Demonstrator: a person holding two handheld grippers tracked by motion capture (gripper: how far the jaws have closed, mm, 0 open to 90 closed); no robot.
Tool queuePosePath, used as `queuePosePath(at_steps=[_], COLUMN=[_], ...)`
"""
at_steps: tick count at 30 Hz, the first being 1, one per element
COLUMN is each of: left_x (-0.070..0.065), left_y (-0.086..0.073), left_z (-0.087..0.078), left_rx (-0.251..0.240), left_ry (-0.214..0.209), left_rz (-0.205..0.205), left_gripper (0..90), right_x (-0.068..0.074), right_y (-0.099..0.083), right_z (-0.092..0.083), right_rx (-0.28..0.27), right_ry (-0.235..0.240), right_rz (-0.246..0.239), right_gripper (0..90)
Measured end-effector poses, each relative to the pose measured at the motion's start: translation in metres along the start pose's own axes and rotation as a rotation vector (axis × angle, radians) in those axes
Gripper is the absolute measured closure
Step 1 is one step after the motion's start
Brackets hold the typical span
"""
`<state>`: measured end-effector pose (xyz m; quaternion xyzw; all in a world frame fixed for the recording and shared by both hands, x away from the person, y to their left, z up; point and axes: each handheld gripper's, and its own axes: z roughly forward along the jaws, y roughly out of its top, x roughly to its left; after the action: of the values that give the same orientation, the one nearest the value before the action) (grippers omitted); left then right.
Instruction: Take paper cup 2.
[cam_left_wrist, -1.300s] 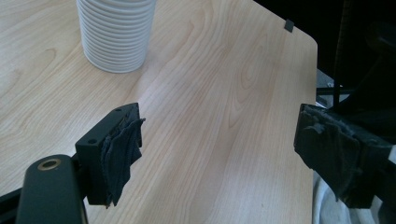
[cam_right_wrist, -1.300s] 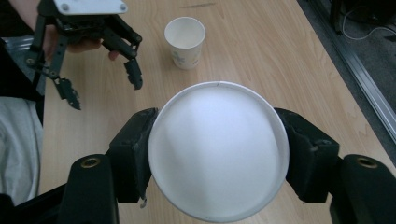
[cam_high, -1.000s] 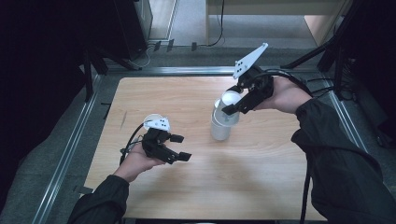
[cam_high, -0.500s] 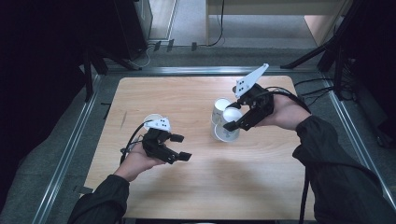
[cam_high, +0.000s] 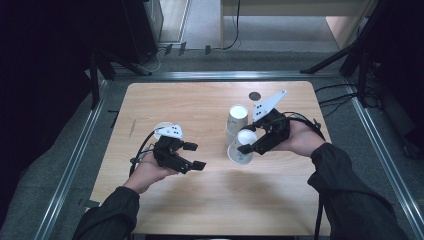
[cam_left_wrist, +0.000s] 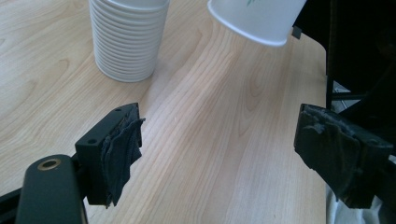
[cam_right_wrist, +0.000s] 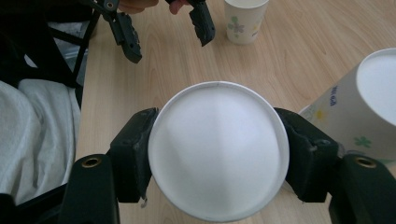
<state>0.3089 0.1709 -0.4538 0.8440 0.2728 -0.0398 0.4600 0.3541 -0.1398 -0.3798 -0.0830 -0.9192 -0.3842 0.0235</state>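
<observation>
The right gripper (cam_high: 248, 145) has its jaws clamped on either side of an upside-down white paper cup (cam_right_wrist: 217, 150), holding it low over the counter (cam_high: 210, 200). Just beside it stands an upside-down stack of cups (cam_high: 237, 119), its ribbed rims clear in the left gripper view (cam_left_wrist: 128, 39). The left gripper (cam_high: 195, 155) rests well apart to the left, jaws open with only bare wood between them. A single flowered cup (cam_right_wrist: 244, 19) stands upright beyond it in the right gripper view.
</observation>
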Motion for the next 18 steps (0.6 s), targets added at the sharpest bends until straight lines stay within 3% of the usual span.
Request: queuePosePath(at_steps=[6, 18], left_x=[0.001, 0.004], left_y=[0.001, 0.003], left_z=[0.001, 0.008], left_rx=[-0.006, -0.012], left_ry=[-0.002, -0.017], left_rz=[0.001, 0.004], left_gripper=[15.3, 14.1], right_x=[0.003, 0.005], right_y=[-0.01, -0.033], right_z=[0.014, 0.032], right_rx=[-0.022, -0.141], right_ry=[0.011, 0.016], right_rz=[0.008, 0.058], right_gripper=[35.0, 35.1])
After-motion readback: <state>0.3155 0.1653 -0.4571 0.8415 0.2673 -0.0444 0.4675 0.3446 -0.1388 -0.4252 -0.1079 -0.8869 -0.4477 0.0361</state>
